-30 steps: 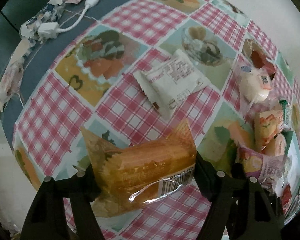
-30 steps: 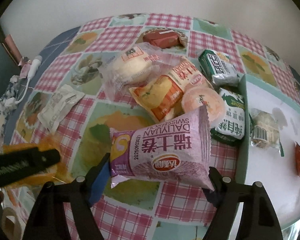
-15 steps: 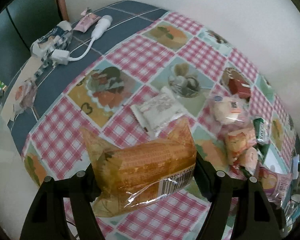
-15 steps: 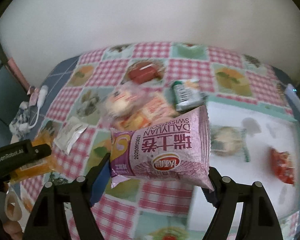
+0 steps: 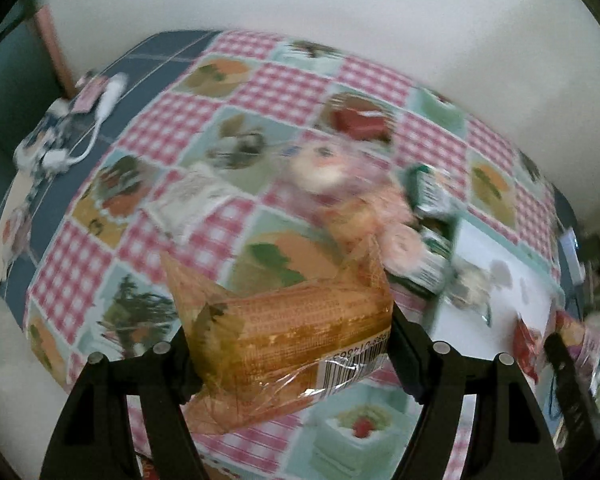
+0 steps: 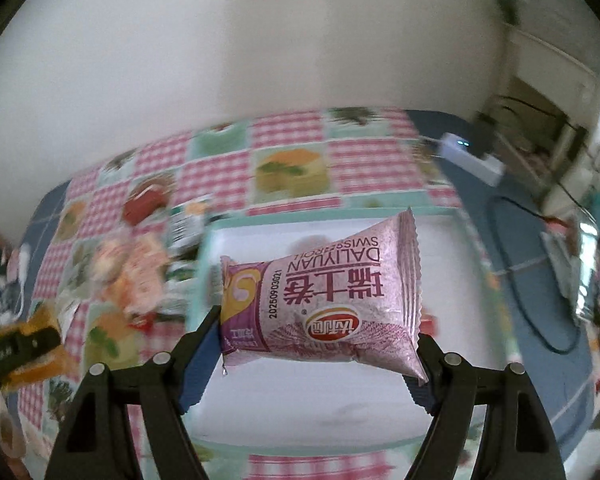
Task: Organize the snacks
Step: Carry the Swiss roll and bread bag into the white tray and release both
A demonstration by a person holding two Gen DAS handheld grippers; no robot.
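Observation:
My left gripper (image 5: 290, 340) is shut on an orange cake in a clear wrapper (image 5: 292, 336) and holds it above the checked tablecloth. My right gripper (image 6: 320, 344) is shut on a purple Swiss roll pack (image 6: 324, 300) and holds it above the white tray (image 6: 300, 412). The tray also shows at the right in the left wrist view (image 5: 496, 300), with a red packet (image 5: 526, 340) and a pale packet (image 5: 470, 290) in it. A blurred pile of loose snacks (image 5: 360, 208) lies left of the tray.
A white packet (image 5: 192, 200) lies on the cloth left of the pile. A red snack (image 5: 358, 120) sits near the wall. A white cable and adapter (image 5: 84, 136) lie at the table's left edge. A white power strip (image 6: 472, 156) and dark cables lie right of the tray.
Both grippers swung to the right with their snacks. The purple pack is now over the white tray. The orange cake has moved closer to the snack pile and tray.

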